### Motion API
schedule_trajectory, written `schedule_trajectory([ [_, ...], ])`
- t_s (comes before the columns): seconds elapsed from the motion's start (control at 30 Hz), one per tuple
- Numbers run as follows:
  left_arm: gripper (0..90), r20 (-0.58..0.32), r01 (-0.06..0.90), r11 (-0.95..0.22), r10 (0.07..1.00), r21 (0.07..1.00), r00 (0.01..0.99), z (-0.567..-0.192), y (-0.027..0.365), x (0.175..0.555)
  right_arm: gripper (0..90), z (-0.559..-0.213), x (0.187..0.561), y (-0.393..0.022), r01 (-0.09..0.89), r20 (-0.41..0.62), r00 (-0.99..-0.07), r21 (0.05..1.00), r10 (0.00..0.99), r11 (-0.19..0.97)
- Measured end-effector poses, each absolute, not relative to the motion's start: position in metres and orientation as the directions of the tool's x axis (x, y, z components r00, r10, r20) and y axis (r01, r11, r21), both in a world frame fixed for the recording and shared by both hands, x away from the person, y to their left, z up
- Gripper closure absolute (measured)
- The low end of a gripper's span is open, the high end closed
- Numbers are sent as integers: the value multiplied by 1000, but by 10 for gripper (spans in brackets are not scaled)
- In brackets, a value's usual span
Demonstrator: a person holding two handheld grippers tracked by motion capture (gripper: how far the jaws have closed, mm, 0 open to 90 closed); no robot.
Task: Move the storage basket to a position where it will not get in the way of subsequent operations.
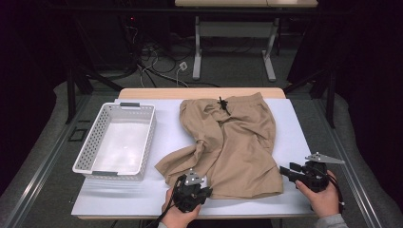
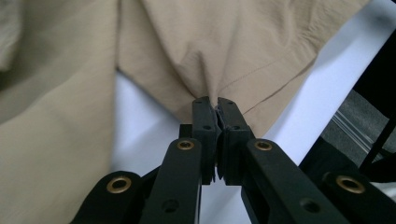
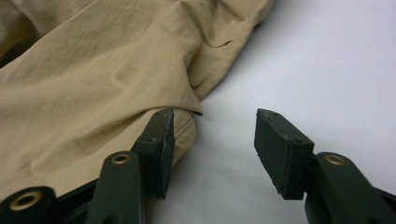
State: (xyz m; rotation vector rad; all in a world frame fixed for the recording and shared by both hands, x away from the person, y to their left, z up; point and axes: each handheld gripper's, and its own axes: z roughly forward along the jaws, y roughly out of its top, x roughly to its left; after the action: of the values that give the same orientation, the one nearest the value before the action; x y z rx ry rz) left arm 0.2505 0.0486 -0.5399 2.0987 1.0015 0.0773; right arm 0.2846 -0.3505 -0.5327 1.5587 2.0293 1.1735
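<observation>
Tan shorts (image 1: 233, 137) lie crumpled on the white table top, with a black drawstring (image 1: 222, 103) at the far waistband. My left gripper (image 1: 191, 176) is at the near hem, and in the left gripper view it (image 2: 217, 103) is shut on a pinch of the shorts' (image 2: 224, 46) edge fabric. My right gripper (image 1: 284, 170) sits at the near right corner of the shorts. In the right gripper view it (image 3: 212, 116) stands open, its left finger (image 3: 161, 135) against the hem of the shorts (image 3: 93, 74) and its right finger over bare table.
A white perforated basket (image 1: 142, 142) stands at the left of the table (image 1: 294, 133), with nothing inside. Beyond the far edge are a desk frame and cables on the floor. Bare table lies to the right of the shorts.
</observation>
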Motion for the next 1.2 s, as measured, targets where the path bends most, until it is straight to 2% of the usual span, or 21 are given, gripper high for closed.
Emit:
schedule_trajectory([
  [0.3,877,-273,651,-318,718,689,640,-534,75,252,474,-540,286,-326,668,227,-395,736,890,109],
  [0.63,877,-290,658,-237,756,714,587,-526,98,262,471,-549,286,-322,696,250,-392,709,885,109],
  [0.87,877,-290,664,-273,739,697,608,-533,90,262,457,-544,277,-311,688,259,-421,715,869,121],
  [1.07,876,-295,667,-276,735,692,610,-536,88,262,411,-549,271,-299,697,244,-448,698,860,165],
  [1.2,876,-295,666,-284,730,689,616,-536,87,261,412,-554,270,-297,709,230,-445,681,866,184],
])
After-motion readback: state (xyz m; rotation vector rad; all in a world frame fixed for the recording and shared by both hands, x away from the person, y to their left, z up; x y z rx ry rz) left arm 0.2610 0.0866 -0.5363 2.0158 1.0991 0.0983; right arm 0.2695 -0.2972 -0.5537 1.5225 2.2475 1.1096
